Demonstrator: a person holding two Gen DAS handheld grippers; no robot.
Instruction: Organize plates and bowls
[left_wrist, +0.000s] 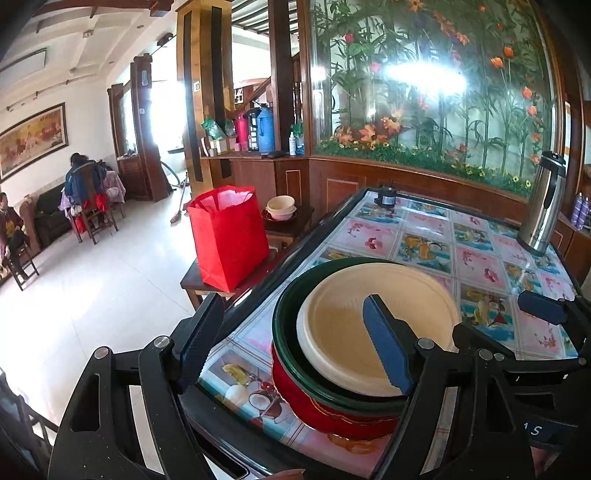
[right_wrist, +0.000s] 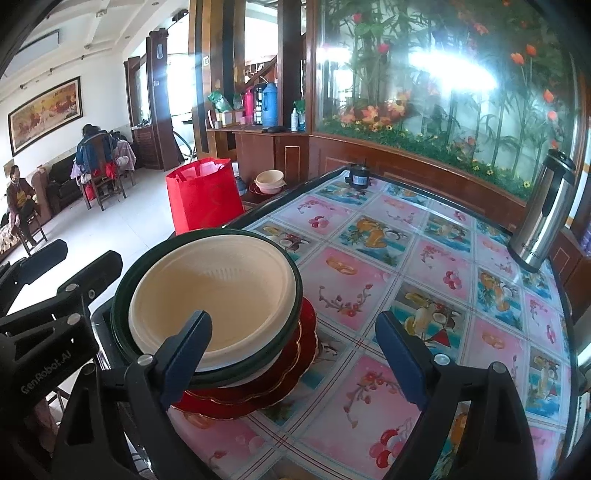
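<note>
Plates and bowls are sitting as 1 stack at the near left corner of the table with the glossy fruit-and-flower patterned top (right_wrist: 436, 258): a cream plastic bowl (right_wrist: 218, 288) is nesting in a dark green round bowl (right_wrist: 122, 291), which is resting on red scalloped plates with gold rims (right_wrist: 295, 354). Around this stack, the left gripper (left_wrist: 291, 347) is standing wide open and gripping nothing, its right finger hanging over the cream bowl's hollow and its left finger standing out beyond the table edge. Just beside it, the right gripper (right_wrist: 295, 354) is also gaping wide and empty, its left finger showing in front of the green bowl's near rim and its right finger hanging over bare tabletop; whether any pad is touching the bowls, I cannot tell. Beyond the table's left edge, a red paper bag (left_wrist: 231, 240) is standing on a low wooden stool (left_wrist: 192, 282), and a 2nd cream bowl on a red plate (left_wrist: 280, 208) is sitting farther back. Toward the far right, a tall steel thermos jug (right_wrist: 543, 214) is standing upright on the table, and a small black device (right_wrist: 358, 177) is sitting at the far edge.
</note>
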